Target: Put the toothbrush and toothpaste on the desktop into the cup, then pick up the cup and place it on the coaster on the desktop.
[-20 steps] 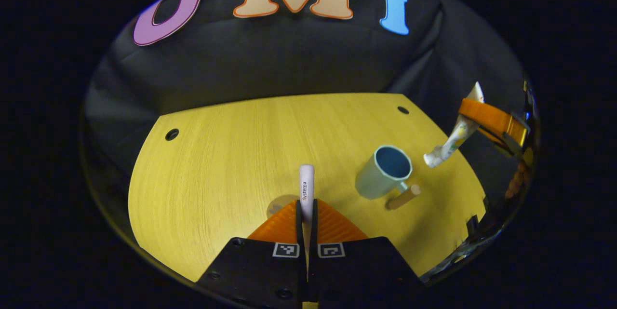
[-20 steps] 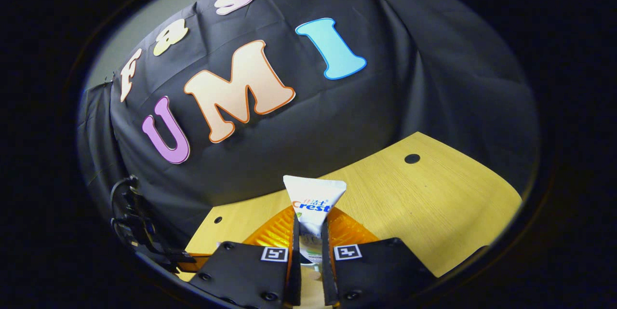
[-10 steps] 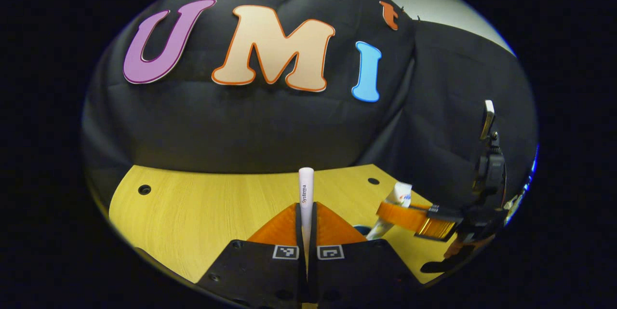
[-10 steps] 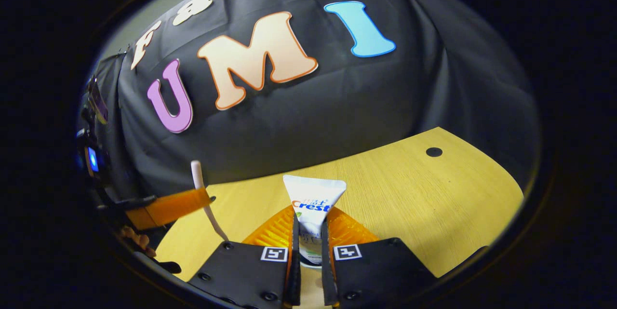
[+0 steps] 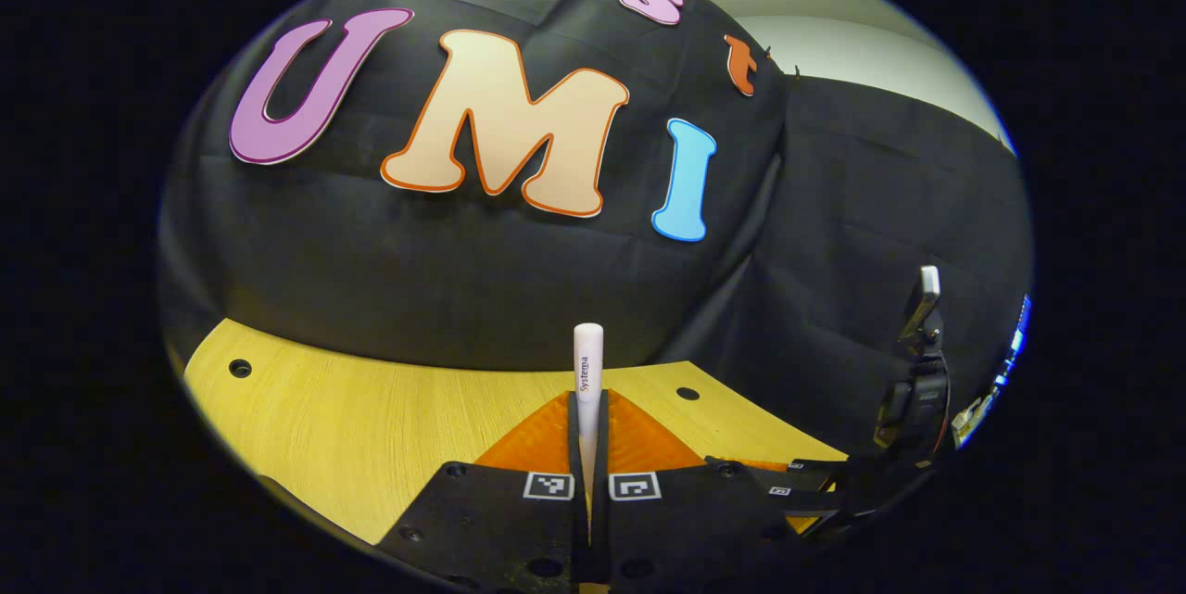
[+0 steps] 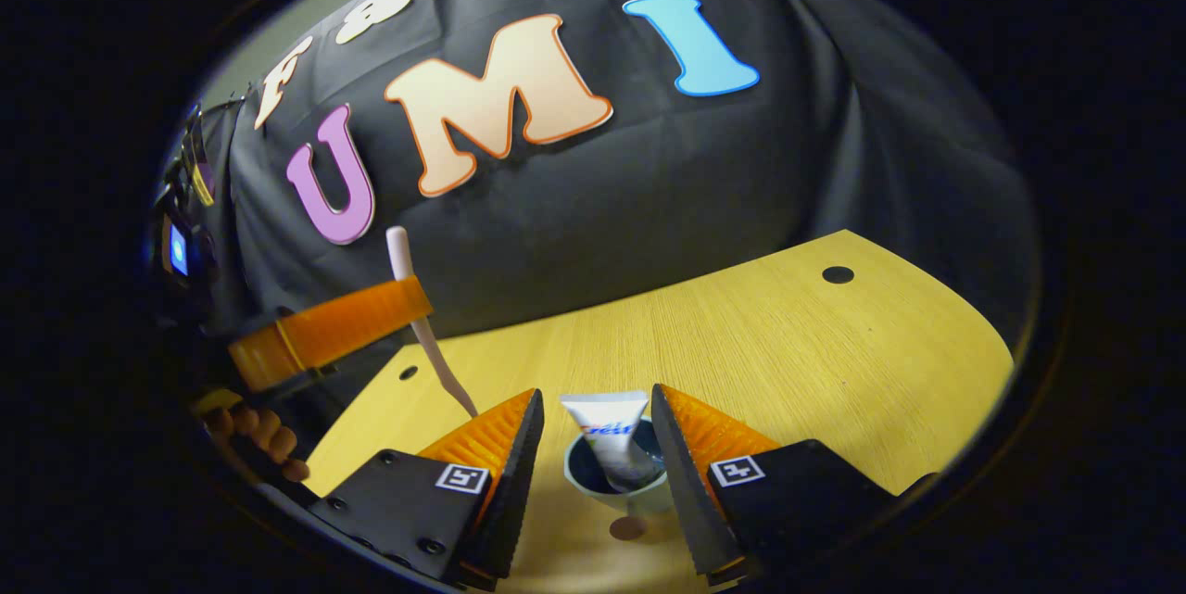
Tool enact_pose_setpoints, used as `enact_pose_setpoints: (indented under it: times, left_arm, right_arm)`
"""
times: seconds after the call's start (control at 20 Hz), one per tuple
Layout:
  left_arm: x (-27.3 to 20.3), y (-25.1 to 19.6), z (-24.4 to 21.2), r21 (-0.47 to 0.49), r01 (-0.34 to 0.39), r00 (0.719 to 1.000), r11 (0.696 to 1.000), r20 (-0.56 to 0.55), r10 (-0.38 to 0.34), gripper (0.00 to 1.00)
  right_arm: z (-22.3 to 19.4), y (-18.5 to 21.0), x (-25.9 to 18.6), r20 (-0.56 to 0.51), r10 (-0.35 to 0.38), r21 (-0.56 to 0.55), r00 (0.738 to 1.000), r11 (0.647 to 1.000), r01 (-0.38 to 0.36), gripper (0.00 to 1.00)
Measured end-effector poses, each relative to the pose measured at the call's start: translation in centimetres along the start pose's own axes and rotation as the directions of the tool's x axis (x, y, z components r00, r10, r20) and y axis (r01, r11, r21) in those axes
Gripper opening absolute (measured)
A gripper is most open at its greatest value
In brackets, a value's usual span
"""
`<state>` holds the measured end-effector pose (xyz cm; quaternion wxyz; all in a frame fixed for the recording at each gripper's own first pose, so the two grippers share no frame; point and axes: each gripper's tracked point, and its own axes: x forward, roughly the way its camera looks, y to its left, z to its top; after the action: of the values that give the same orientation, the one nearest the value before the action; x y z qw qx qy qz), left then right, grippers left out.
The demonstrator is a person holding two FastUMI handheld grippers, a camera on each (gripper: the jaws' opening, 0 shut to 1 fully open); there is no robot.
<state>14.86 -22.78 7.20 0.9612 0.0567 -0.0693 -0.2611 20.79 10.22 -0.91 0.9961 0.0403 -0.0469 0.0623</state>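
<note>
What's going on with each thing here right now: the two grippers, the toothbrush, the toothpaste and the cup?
left gripper: shut on the toothbrush.
toothbrush: clamped, handle end sticking up, above the desktop.
right gripper: open, jaws wide apart above the cup.
toothpaste: released, standing in the cup, crimped end up.
cup: upright on the desktop, holding the toothpaste.
desktop: bare wood around the cup.

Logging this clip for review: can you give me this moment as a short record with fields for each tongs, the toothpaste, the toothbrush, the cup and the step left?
left tongs: shut on the toothbrush, held upright above the desktop
right tongs: open, fingers either side of the cup
toothpaste: standing in the cup, free of the tongs
toothbrush: not yet in the cup; in the right gripper view its lower end hangs left of the cup
step left: toothbrush into the cup, then cup to coaster
</note>
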Motion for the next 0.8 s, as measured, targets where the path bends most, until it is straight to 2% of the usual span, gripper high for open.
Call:
enact_pose_setpoints:
  times: [0.05, 0.2, 0.35, 0.4, 0.45, 0.5, 0.55, 0.8]
  left_arm:
    - [0.1, -0.1, 0.3, -0.001, 0.005, 1.0, 1.0, 0.009, -0.005, 0.0]
    - [0.5, -1.0, 1.0, 0.006, 0.028, 0.999, 1.0, 0.036, -0.028, 0.0]
    - [1.2, -2.0, 0.8, 0.016, 0.052, 0.998, 0.999, 0.04, -0.052, 0.0]
    - [1.5, -2.4, 0.4, 0.008, 0.065, 0.997, 0.998, 0.033, -0.066, 0.0]
    - [1.9, -2.7, 0.0, 0.0, 0.075, 0.997, 0.997, 0.027, -0.075, 0.0]
    - [2.2, -2.8, -0.3, -0.003, 0.081, 0.996, 0.997, 0.026, -0.081, 0.0]
    - [2.5, -2.9, -0.6, -0.001, 0.084, 0.996, 0.997, 0.025, -0.084, 0.0]
    - [3.8, -2.8, -3.8, -0.061, 0.103, 0.995, 0.993, 0.002, -0.103, 0.0]
  right_arm:
    - [0.8, -0.3, -0.7, 0.022, -0.008, 0.008, 1.0, 1.0, 0.008, 0.65]
    - [1.8, -2.5, -2.3, 0.057, -0.075, 0.001, 0.996, 0.997, 0.075, 0.99]
    - [1.2, -5.1, -4.0, 0.04, -0.144, 0.002, 0.989, 0.99, 0.144, 0.99]
    - [0.9, -5.8, -4.6, 0.027, -0.164, 0.011, 0.986, 0.986, 0.163, 0.93]
    - [0.4, -6.5, -5.1, 0.016, -0.182, 0.021, 0.983, 0.983, 0.181, 0.98]
    - [-0.2, -7.2, -5.8, 0.005, -0.198, 0.03, 0.98, 0.98, 0.197, 0.94]
    - [-0.6, -8.0, -6.5, -0.003, -0.217, 0.034, 0.976, 0.976, 0.217, 0.98]
    - [-2.4, -10.8, -10.0, -0.029, -0.303, 0.022, 0.952, 0.952, 0.304, 0.98]
